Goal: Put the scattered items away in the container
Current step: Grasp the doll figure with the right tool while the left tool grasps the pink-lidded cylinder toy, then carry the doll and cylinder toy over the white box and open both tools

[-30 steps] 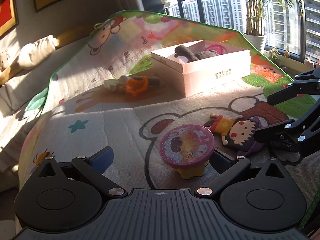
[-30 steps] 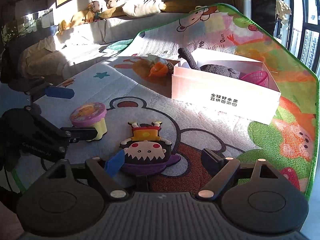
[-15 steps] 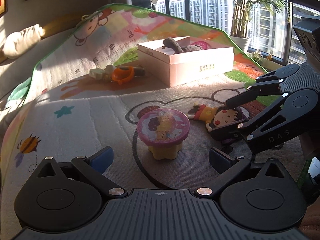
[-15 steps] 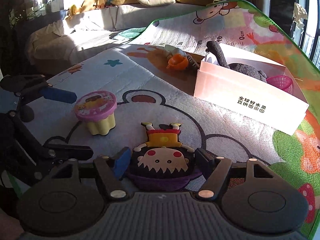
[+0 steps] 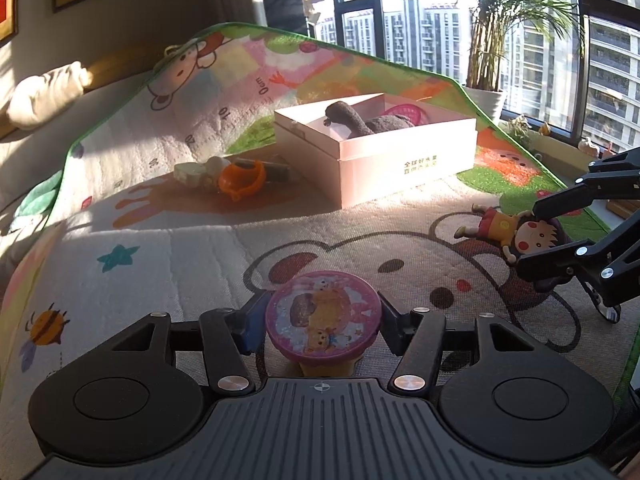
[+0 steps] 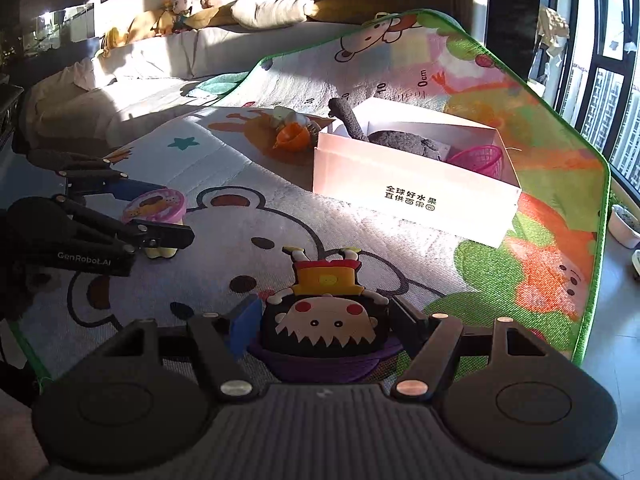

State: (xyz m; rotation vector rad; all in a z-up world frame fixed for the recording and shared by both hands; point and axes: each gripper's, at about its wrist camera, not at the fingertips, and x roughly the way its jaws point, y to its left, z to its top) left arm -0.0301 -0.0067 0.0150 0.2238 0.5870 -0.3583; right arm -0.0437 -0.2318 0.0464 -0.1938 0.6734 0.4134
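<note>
Left wrist view: the drum toy (image 5: 323,316) is clasped by the left fingers (image 5: 252,322), the doll (image 6: 325,320) by the right fingers (image 6: 245,326), and both should be lifted clear before the box (image 5: 376,152) is approached.

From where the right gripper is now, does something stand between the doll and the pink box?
Nothing visible does. The right gripper has its fingers on both sides of the doll, and only bare play mat lies between it and the pink box. The orange toy lies beside the box, out of that line.
</note>
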